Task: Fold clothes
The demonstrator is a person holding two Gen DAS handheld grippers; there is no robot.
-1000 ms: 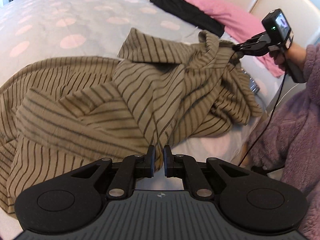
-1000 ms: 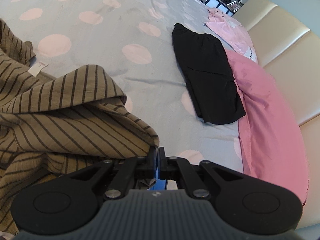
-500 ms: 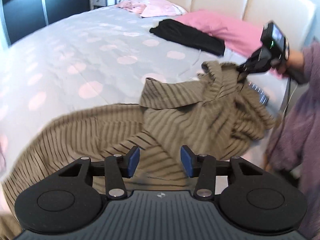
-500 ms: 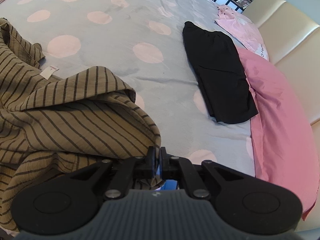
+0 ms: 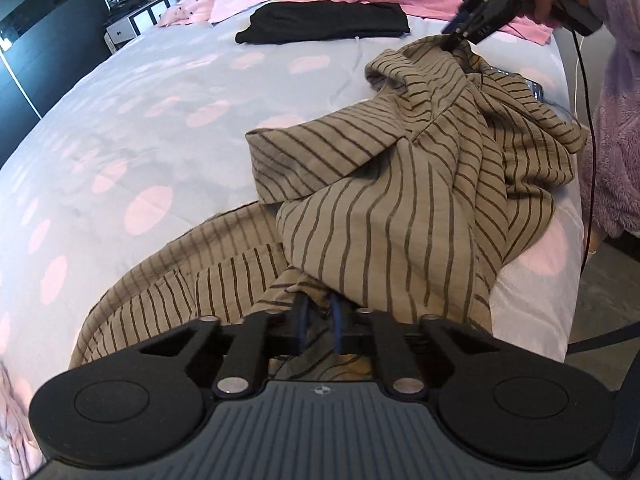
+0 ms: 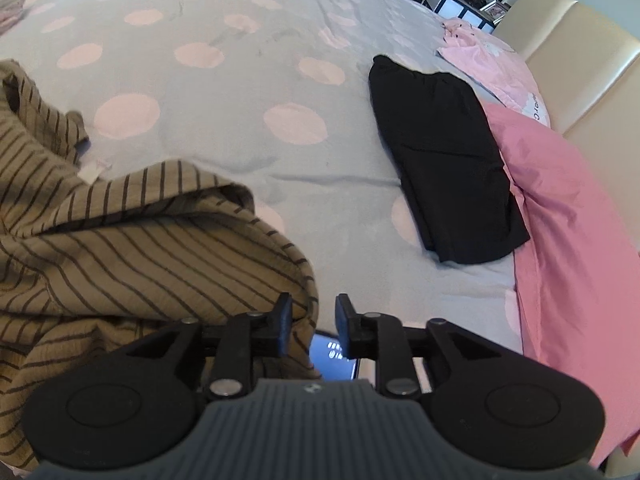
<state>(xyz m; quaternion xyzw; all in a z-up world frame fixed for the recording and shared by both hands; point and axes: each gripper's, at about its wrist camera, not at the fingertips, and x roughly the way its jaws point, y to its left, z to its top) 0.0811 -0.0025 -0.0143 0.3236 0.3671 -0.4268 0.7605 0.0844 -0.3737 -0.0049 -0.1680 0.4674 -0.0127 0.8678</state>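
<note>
A tan shirt with dark stripes point(image 5: 400, 200) lies crumpled at the near edge of the bed. My left gripper point(image 5: 319, 316) sits low under a fold of it. Its fingers are nearly together with cloth draped over and between them. My right gripper point(image 6: 314, 320) stands open at the shirt's point(image 6: 140, 248) upper edge. The hem rests against its left finger and nothing is clamped. From the left wrist view the right gripper point(image 5: 452, 38) hovers at the shirt's far top corner, held by a hand.
A folded black garment point(image 6: 444, 184) lies on the grey dotted bedcover point(image 6: 240, 80) beside a pink pillow point(image 6: 580, 240). A lit phone point(image 6: 334, 356) lies under the right gripper. A purple sleeve point(image 5: 616, 120) and a cable point(image 5: 592, 160) are at the right.
The left gripper opened, dropped lower and shut on a lower fold of the shirt. The right gripper, shut on the shirt before, has opened and let it go.
</note>
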